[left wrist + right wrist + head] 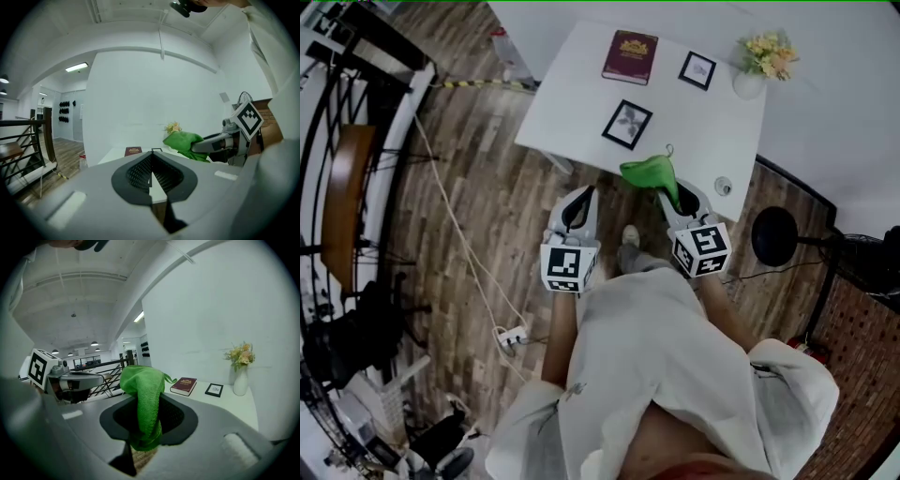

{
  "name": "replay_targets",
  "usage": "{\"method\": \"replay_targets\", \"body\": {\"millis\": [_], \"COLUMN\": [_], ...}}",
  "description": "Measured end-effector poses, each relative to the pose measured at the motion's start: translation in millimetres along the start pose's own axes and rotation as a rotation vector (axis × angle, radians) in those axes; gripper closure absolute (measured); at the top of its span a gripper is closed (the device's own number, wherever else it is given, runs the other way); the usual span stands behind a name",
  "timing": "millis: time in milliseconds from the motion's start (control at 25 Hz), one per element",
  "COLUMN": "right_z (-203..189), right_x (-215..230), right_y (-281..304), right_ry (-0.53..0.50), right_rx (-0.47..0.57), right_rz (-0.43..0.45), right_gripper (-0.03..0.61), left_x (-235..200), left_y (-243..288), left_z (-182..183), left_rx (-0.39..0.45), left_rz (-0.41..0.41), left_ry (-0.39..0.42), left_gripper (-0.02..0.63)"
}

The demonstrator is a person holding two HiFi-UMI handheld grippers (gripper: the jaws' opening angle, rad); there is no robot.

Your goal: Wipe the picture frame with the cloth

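R gripper (pixel 675 197) is gripping the cloth (pixel 649 173): soft, light, drooping. L gripper (pixel 578 208) is sitting closed, empty. Picture frame (pixel 627 124) is lying flat just nearside of the book (pixel 630 56); prob. light, slippy, glass fragile, so I'm planning to brace its rim w/ L.

The green cloth (pixel 143 399) looks soft and nappy, with a fuzzy matt pile. The left tongs (pixel 151 176) and right tongs (pixel 147 420) are smooth matt grey plastic with black ribbed pads (pixel 136 173). The tabletop (pixel 581 84) is smooth matt white, the floor (pixel 487 187) grainy wood planking. The picture frame (pixel 627 124) has a plain black border.
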State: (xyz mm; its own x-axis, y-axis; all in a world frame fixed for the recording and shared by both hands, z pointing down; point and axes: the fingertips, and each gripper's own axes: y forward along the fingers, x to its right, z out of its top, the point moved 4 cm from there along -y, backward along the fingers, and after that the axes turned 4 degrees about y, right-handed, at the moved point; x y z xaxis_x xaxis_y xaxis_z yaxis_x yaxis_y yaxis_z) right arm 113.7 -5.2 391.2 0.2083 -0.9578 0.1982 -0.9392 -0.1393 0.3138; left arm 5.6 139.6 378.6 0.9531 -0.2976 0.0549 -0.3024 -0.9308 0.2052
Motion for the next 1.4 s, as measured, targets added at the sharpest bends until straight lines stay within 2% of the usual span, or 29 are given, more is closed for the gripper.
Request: {"method": "replay_targets", "body": {"millis": [400,840,1200,1400], "right_z": [12,22,28,27], "right_x": [54,84,95,98], "right_y": [55,88,135,167], "right_ry": [0.023,0.097,0.152,0.207], "right_rx": [-0.025,-0.004,-0.017,-0.044], "right_rz": [0.008,-0.088,-0.215,-0.304], "right_gripper": [0.488,0.488,0.488,0.488], "left_x": [-30,-61,-102,-125], "left_y": [65,122,193,231], "left_z": [3,5,-15,-25], "left_rx": [-0.034,-0.037,-0.055,-0.083], "left_rz": [0.019,-0.073,-0.263,-0.385], "left_ry": [0.017,0.068,0.084,0.058], "left_gripper": [0.594,0.594,0.594,0.594]}}
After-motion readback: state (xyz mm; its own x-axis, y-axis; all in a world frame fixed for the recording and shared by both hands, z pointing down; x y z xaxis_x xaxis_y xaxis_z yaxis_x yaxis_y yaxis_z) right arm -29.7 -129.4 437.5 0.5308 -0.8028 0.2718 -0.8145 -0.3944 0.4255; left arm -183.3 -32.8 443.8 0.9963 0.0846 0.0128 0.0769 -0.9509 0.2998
